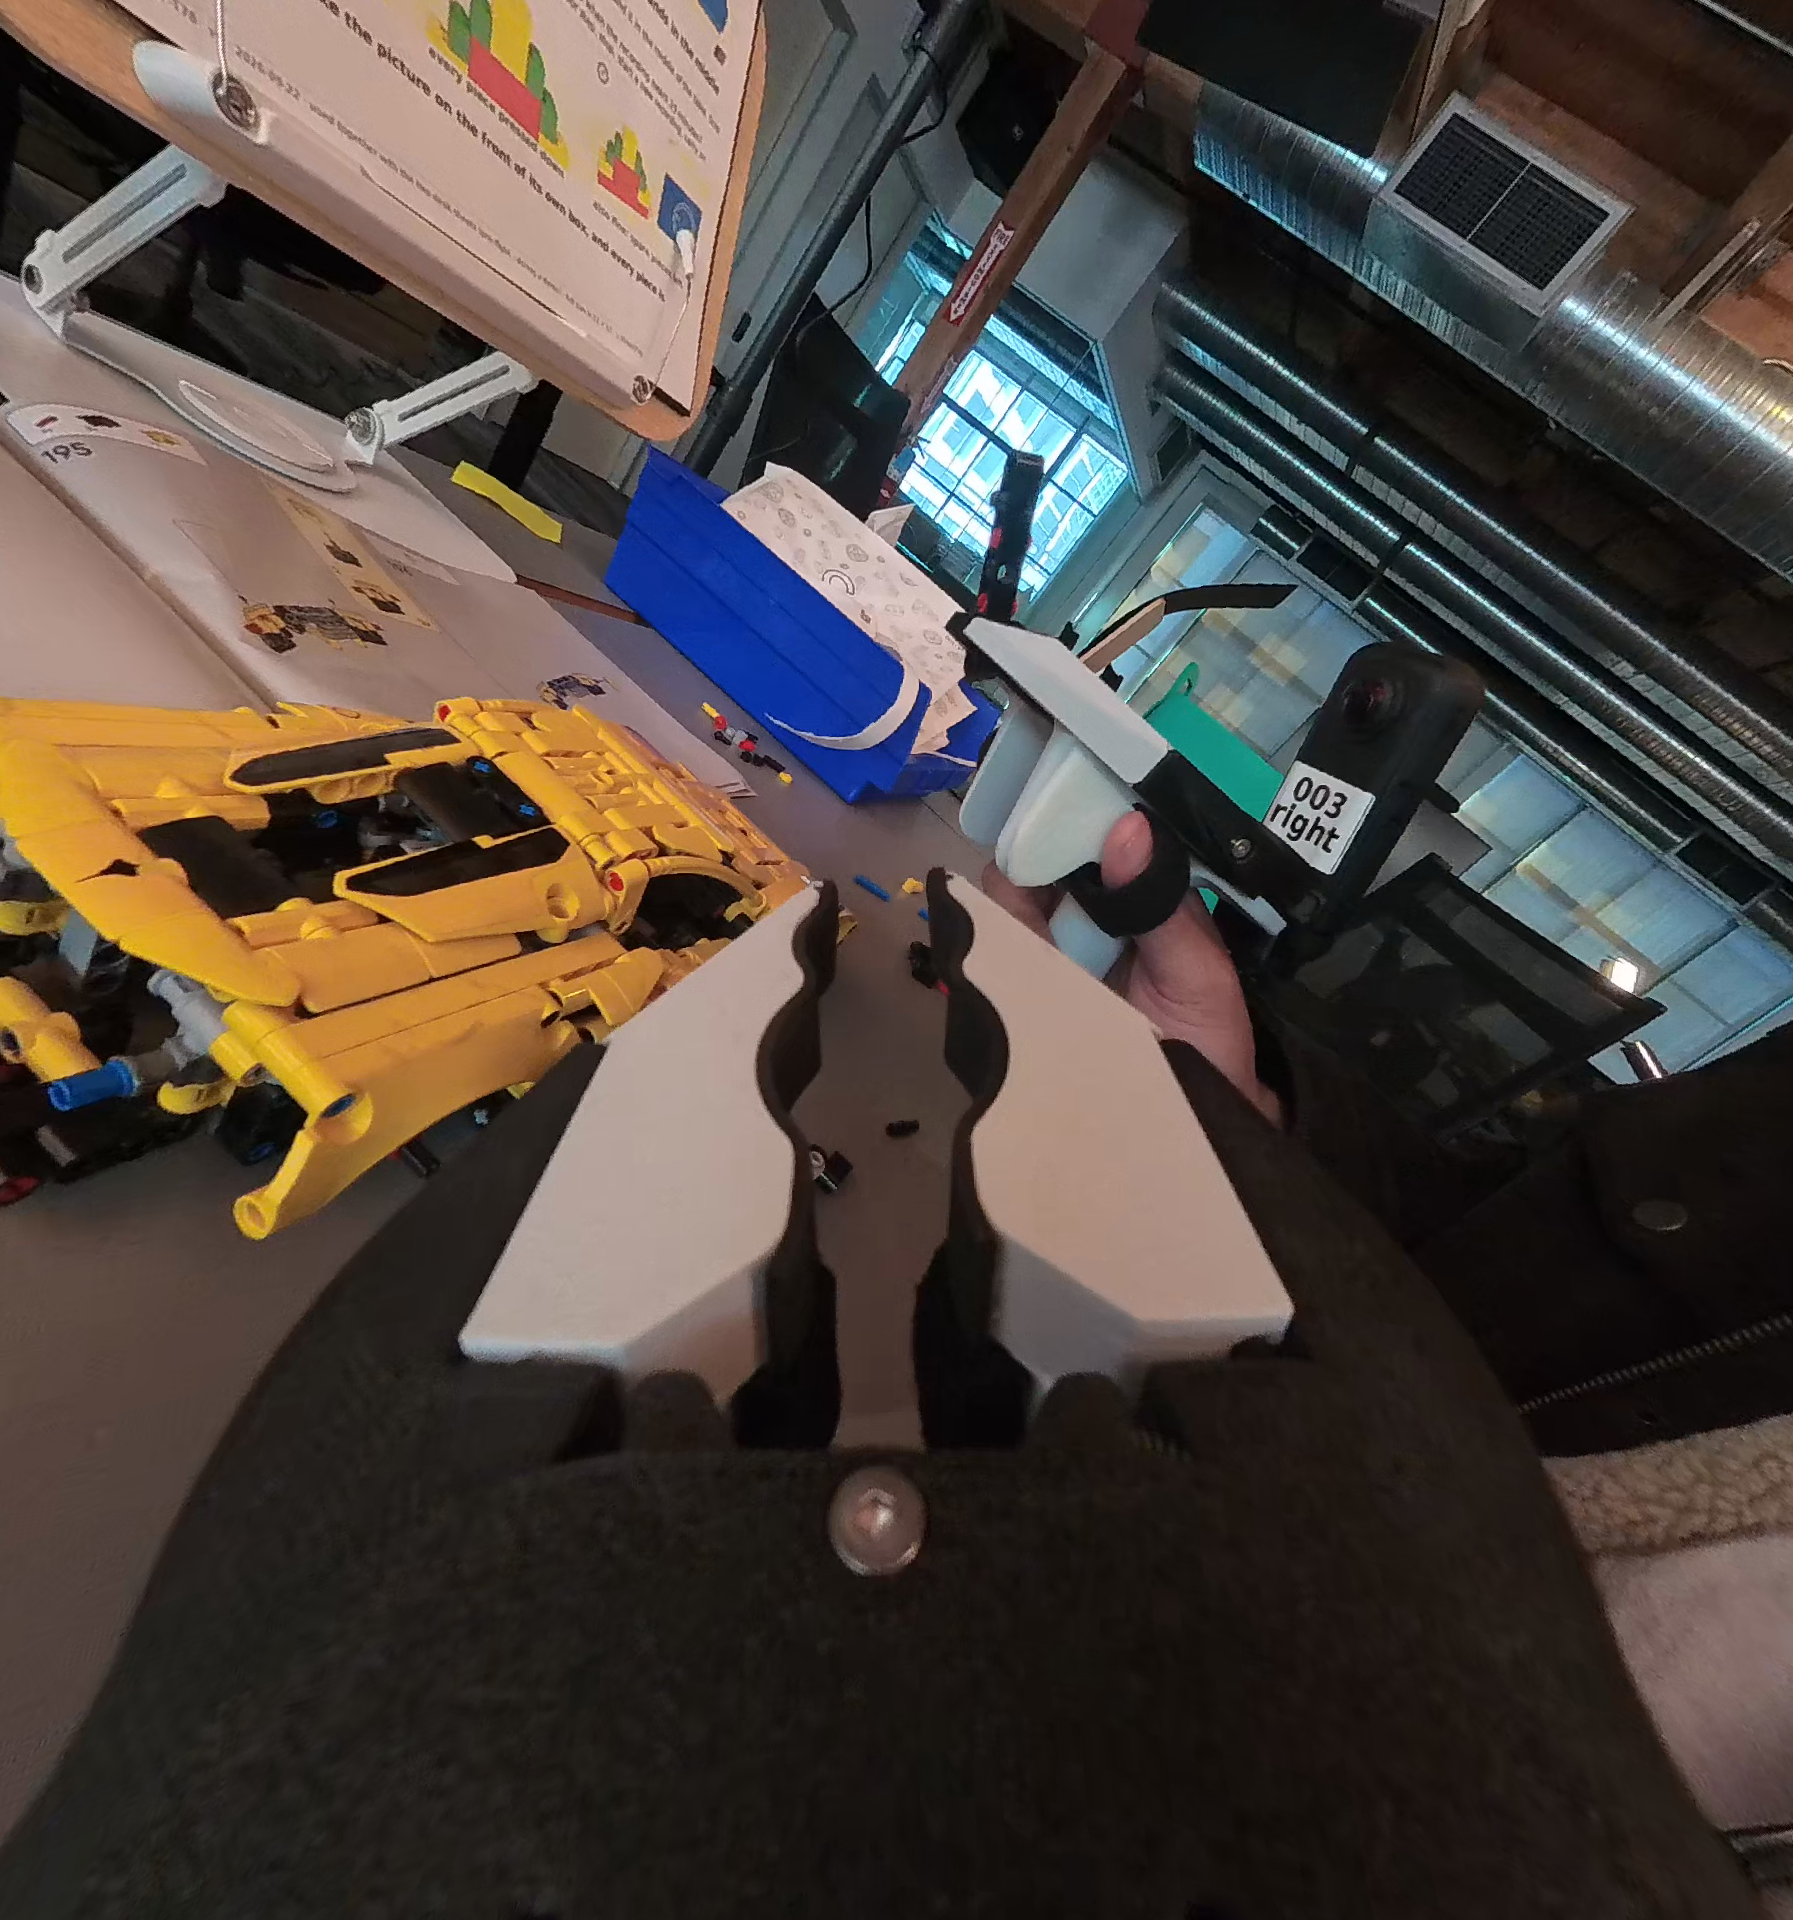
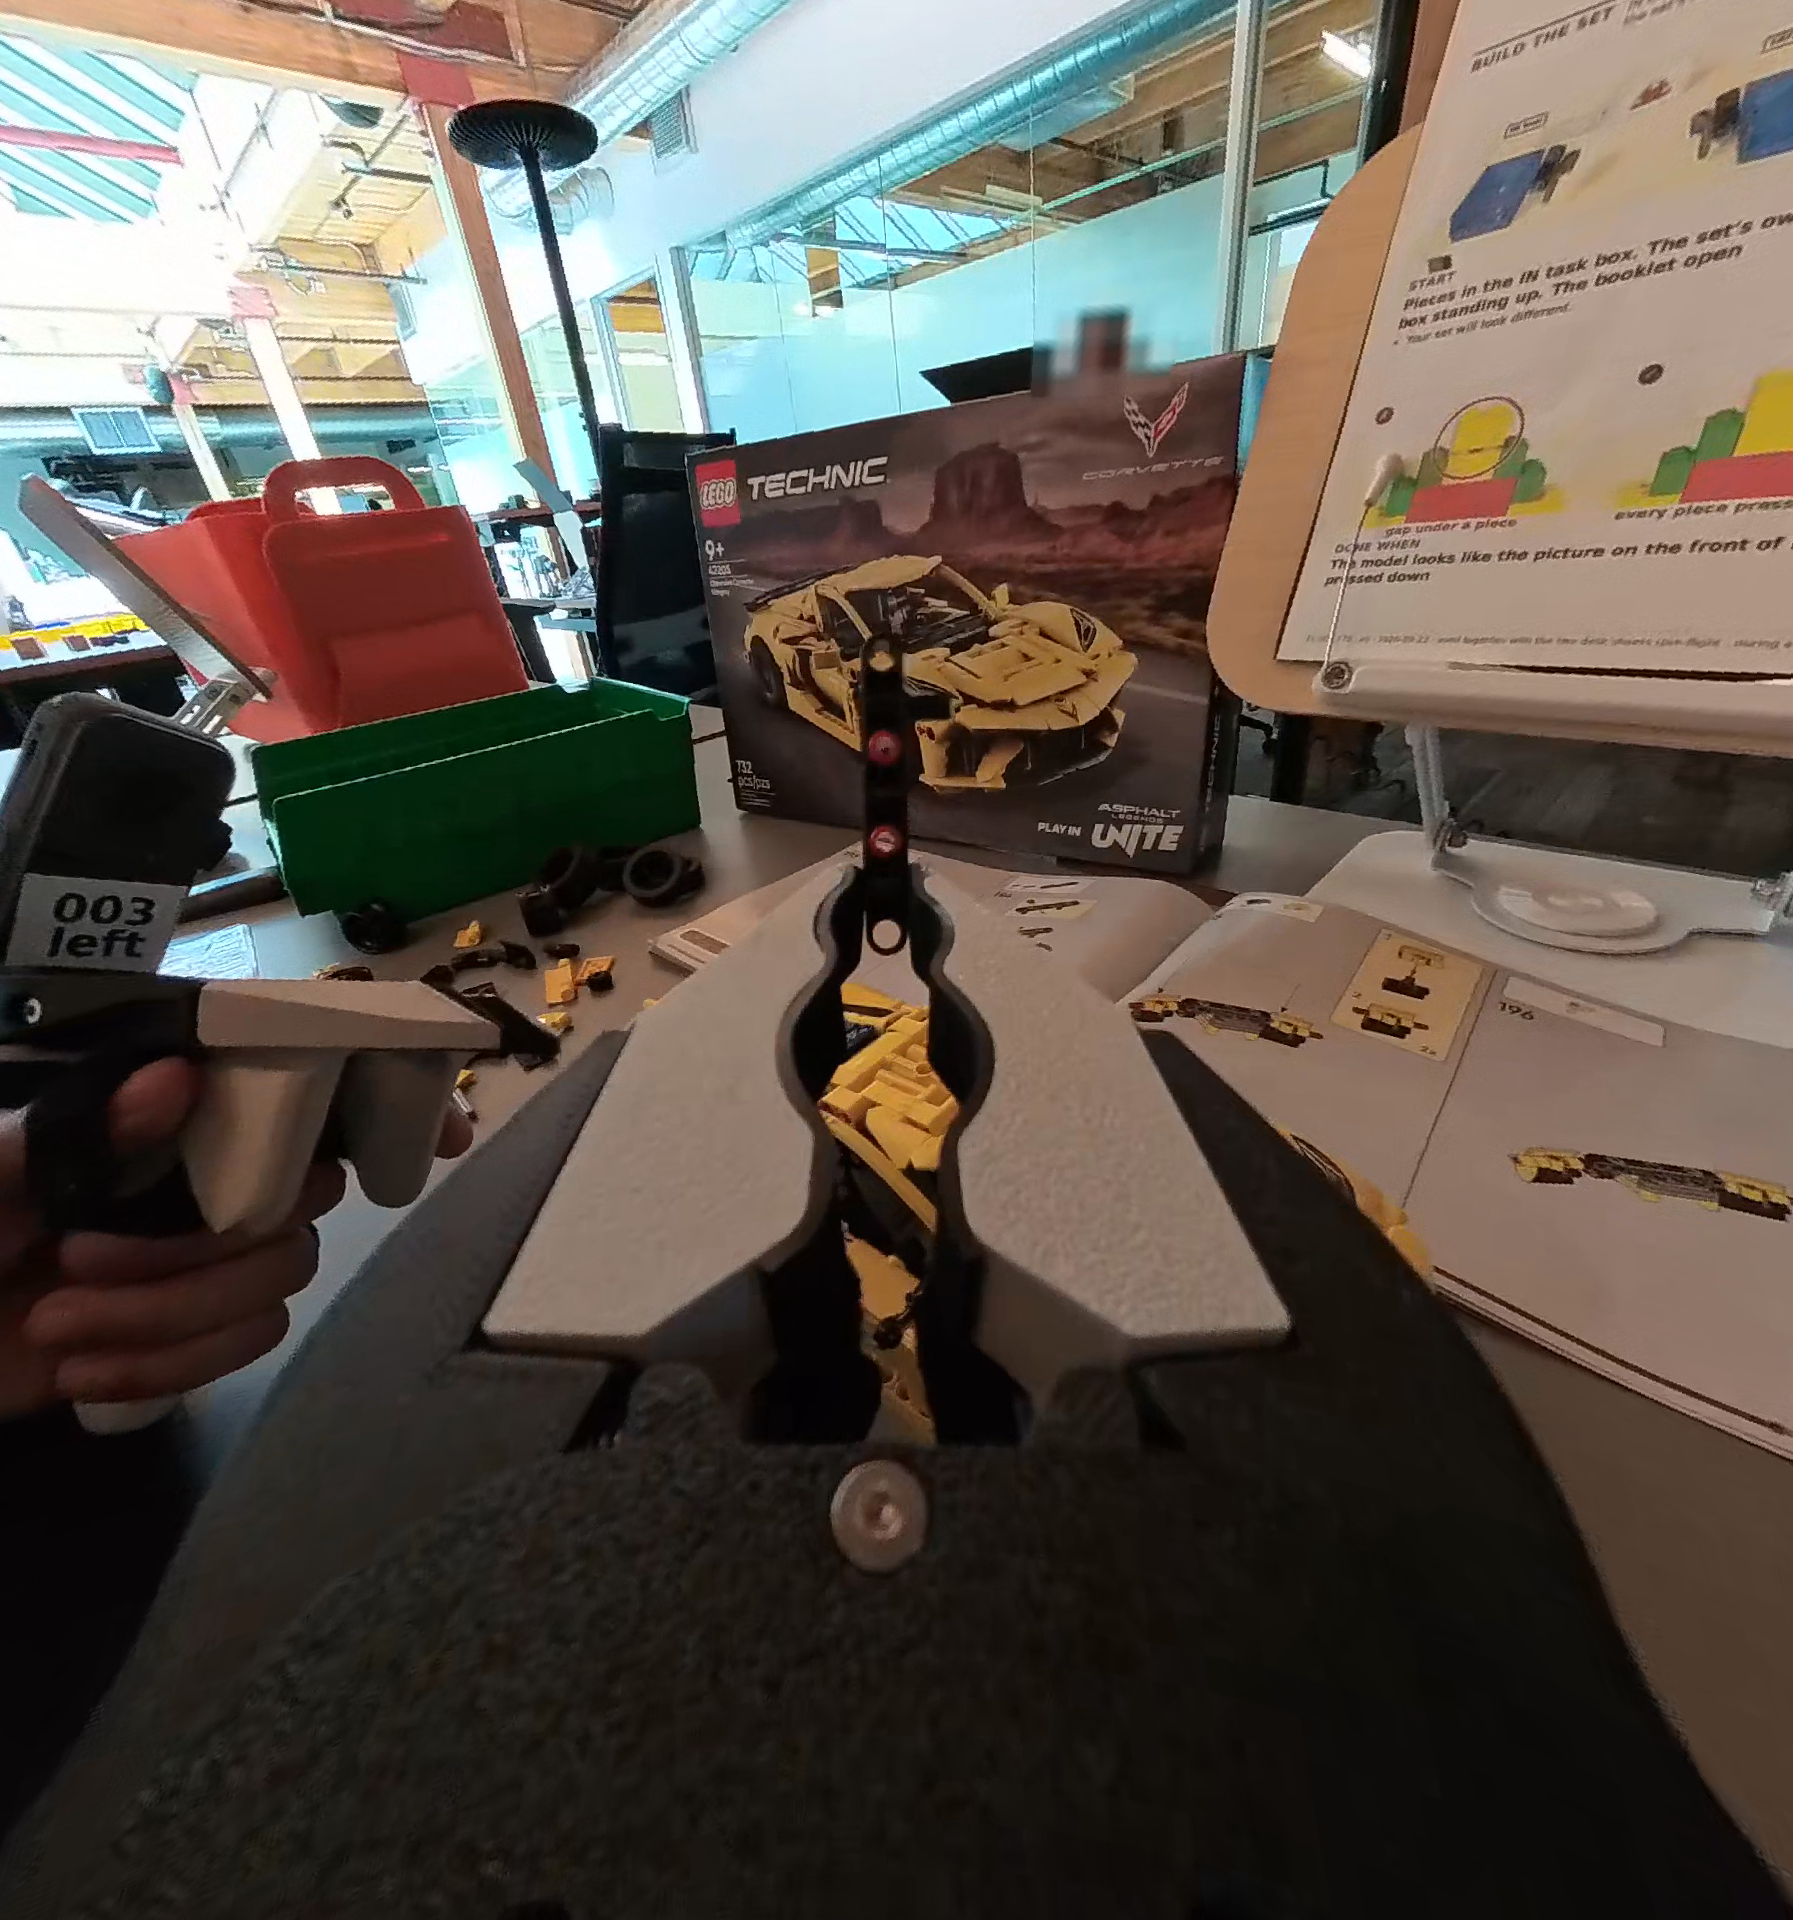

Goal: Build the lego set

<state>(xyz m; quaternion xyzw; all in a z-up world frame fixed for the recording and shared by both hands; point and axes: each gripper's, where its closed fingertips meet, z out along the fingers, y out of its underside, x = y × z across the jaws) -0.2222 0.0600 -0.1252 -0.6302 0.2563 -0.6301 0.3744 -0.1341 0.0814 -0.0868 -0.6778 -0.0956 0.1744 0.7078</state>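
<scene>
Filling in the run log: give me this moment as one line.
right gripper: shut on black beam, upright | left gripper: open, empty | yellow car: on table, part-built | booklet: open

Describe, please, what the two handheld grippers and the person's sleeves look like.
Each gripper, left and right, has two pale grey wedge fingers with wavy black pads on a black felt-like body with a silver screw. Each has a grey pistol handle, black camera and white label. The sleeve is dark.

The yellow Lego car (image 1: 331,914) runs off the left wrist view's left edge. In the right wrist view, the right gripper's fingers (image 2: 663,1174) hide most of it. Loose pieces (image 2: 518,966) on the table are too small to identify.
</scene>
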